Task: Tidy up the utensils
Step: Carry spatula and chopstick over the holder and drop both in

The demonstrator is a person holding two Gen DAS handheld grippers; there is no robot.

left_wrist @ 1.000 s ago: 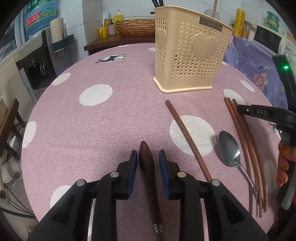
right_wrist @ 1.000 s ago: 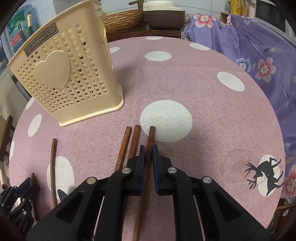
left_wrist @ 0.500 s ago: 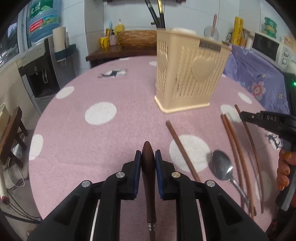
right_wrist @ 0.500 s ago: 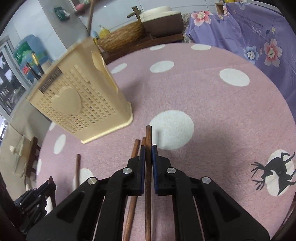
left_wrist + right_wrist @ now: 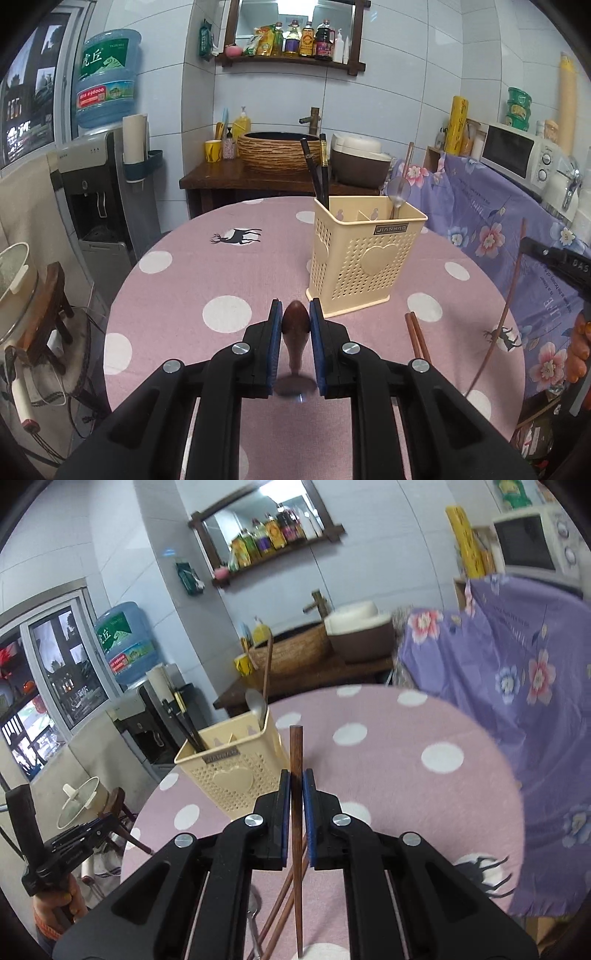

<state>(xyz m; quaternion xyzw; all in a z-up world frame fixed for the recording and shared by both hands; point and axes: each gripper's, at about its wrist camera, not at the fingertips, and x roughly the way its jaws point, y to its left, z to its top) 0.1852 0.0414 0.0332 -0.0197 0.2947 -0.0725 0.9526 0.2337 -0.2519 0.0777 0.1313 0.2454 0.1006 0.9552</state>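
Pink cloth with white dots covers the round table (image 5: 177, 295), and both tools have risen from it since half a second ago: each camera then looked down on the tabletop and now looks out level at the tiled wall and shelf of bottles (image 5: 295, 40).

On the left, the left gripper (image 5: 295, 314) is clamped on a dark wooden-handled utensil (image 5: 295, 325), its rounded, polished end showing between the blue pads; a second ago those pads stood apart on either side of it as it lay flat. The handle now hangs above the cloth, pointing toward the cream plastic caddy (image 5: 354, 269), a perforated box with an embossed heart and a small nameplate. Black chopsticks (image 5: 317, 173) and a metal spoon (image 5: 397, 192) stand in its compartments.

Two brown wooden chopsticks (image 5: 417, 336) lie together on the cloth, right of the caddy.

On the right, the right gripper (image 5: 295, 786) pinches a single square-ended wooden chopstick (image 5: 296, 760), lifted clear of the table, whereas earlier it rested beside the pair. The caddy (image 5: 229, 779) sits just left of its tip.
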